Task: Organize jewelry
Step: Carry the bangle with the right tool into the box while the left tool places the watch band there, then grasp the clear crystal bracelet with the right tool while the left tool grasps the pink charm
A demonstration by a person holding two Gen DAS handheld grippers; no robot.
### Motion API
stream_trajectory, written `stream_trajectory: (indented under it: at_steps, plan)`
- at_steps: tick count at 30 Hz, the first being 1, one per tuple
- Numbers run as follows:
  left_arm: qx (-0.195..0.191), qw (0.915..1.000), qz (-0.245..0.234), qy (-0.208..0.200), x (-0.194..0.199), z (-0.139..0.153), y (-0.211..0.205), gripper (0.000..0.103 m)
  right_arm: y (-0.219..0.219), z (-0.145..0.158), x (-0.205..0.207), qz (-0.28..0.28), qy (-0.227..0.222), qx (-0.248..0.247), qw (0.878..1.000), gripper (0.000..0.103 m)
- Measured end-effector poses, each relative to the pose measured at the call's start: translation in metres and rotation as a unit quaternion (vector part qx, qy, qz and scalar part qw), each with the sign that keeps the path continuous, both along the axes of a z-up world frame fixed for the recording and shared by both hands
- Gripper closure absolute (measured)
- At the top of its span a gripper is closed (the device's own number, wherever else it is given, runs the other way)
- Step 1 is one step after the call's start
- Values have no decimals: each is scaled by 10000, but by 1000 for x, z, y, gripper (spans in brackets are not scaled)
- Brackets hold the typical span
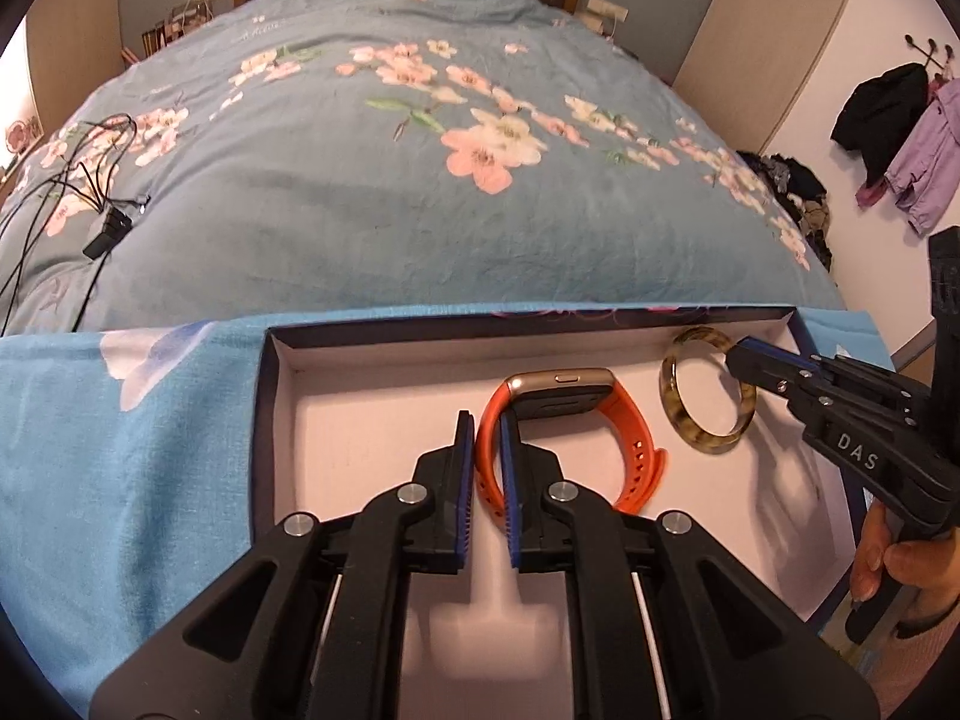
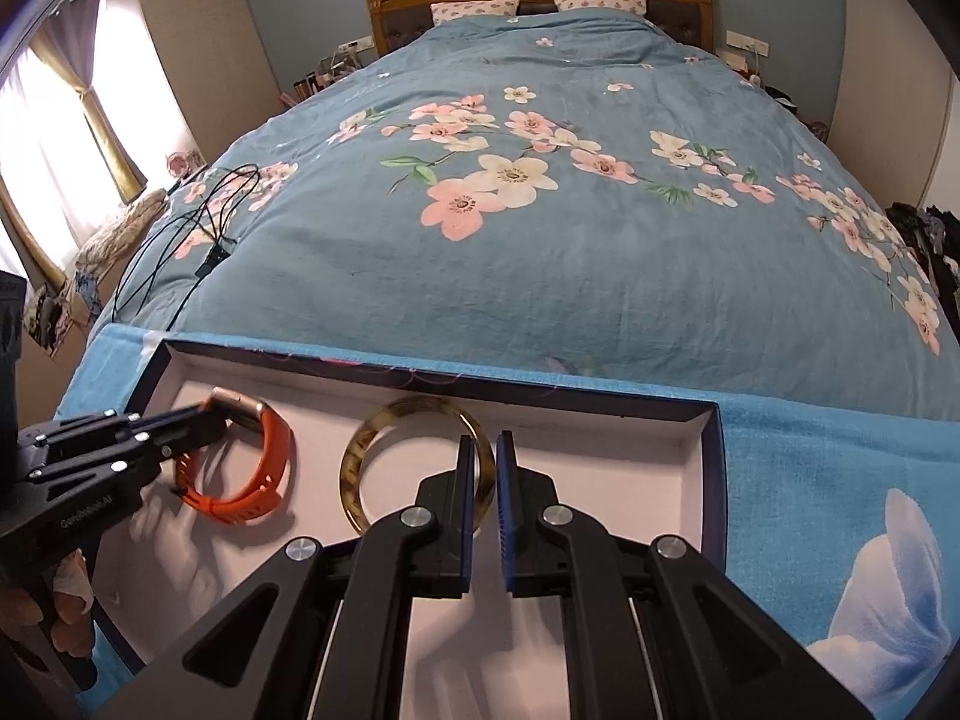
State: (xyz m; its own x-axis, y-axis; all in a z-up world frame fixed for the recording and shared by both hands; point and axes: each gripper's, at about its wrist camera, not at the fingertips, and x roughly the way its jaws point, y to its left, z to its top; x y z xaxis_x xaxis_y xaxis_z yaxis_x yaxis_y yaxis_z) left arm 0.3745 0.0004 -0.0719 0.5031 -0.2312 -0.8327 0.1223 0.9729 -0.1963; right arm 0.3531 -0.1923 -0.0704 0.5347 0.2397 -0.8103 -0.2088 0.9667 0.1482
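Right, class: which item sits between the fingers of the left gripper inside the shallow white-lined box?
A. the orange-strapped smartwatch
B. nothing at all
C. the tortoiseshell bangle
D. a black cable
A: in the left wrist view the left gripper has its fingers on either side of the strap of the orange-strapped smartwatch, while the tortoiseshell bangle is with the right gripper.

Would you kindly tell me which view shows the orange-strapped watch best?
The left wrist view: the orange-strapped watch sits centred, its metal case and strap holes plain. The right wrist view shows it small at the left edge, partly behind the left gripper.
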Motion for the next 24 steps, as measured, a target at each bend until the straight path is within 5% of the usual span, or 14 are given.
stream_trajectory:
  at_steps: [3,7,12,18,24]
  plan:
    - [-54,9999,70,-52,-2,2,3,66,-3,6,-4,-42,-117,-2,9999,82]
    - [-17,9987,149,-484,-22,17,9,64,-12,26,-30,67,-531,131,9985,75]
    - [120,9906,-112,-1360,-84,50,11,46,-31,58,-99,563,-1184,360,9907,62]
    - [242,9815,-537,-1823,-166,61,12,44,-54,48,-164,761,-1114,292,9904,61]
    - [278,9822,-618,-1753,-223,43,15,44,-65,24,-203,582,-873,370,9938,61]
